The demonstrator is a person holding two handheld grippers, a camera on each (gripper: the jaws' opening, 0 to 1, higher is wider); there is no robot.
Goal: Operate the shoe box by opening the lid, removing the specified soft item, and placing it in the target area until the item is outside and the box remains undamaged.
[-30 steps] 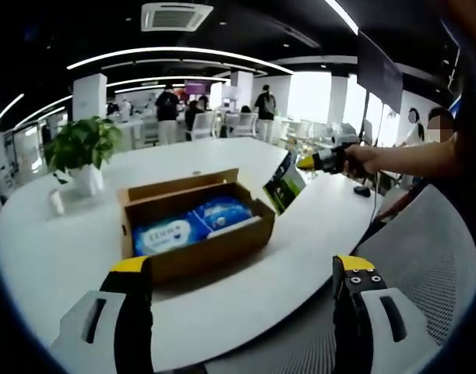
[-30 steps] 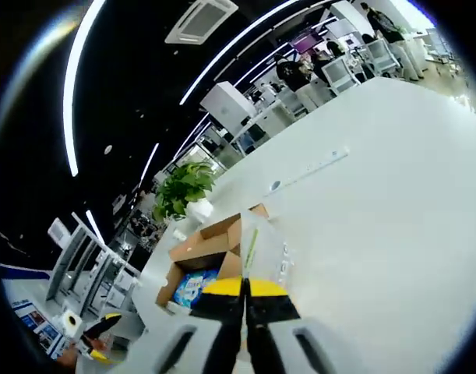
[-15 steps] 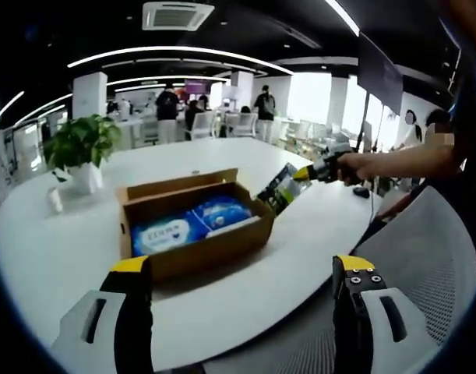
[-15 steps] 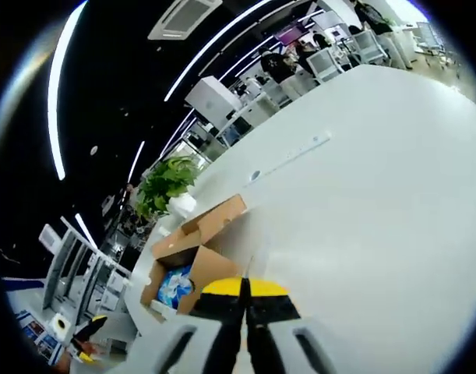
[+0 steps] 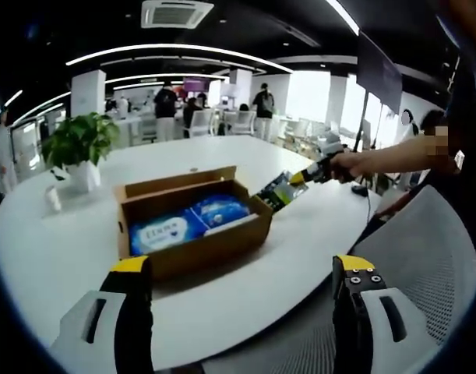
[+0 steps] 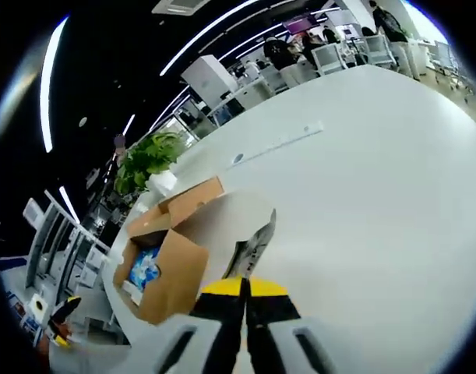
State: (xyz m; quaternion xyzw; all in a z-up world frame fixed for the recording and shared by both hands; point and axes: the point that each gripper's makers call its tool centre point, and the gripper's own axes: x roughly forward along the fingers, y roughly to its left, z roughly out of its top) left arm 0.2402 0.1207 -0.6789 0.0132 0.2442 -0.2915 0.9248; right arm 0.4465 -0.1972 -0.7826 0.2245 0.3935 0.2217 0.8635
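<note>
**Inspector A:** Left gripper view is showing the brown cardboard shoe box (image 5: pixel 192 224) sitting open on the white oval table (image 5: pixel 58 257), with its lid flap (image 5: pixel 175 184) standing up along the far side. Blue-and-white soft packs (image 5: pixel 189 222) are lying inside it. The left gripper (image 5: pixel 244 273) is hovering low in front of the box with its yellow-tipped jaws spread wide apart and holding nothing.

**Inspector B:** Right gripper view is looking at the same box (image 6: pixel 166 265) from its short end, where one blue pack (image 6: pixel 145 268) is showing in the opening.

**Inspector A:** And the removed item?

**Inspector B:** The right gripper (image 6: pixel 244 287) is pinching a thin, flat packet with dark and green print (image 6: pixel 252 248), its jaws closed together on the near edge. The packet is showing edge-on here, outside the box and just beside its side wall; whether it is touching the table, I cannot tell.

**Inspector A:** Left gripper view is giving the face of that packet (image 5: pixel 280 190), tilted, just beside the box's right end, with a person's hand (image 5: pixel 350 164) gripping the right gripper (image 5: pixel 298 177). A green potted plant in a white pot (image 5: pixel 78 152) is standing well apart, on the table's far left, and people (image 5: pixel 167 101) are standing in the office beyond.

**Inspector B:** The plant (image 6: pixel 144 156) is appearing behind the box here.
</note>
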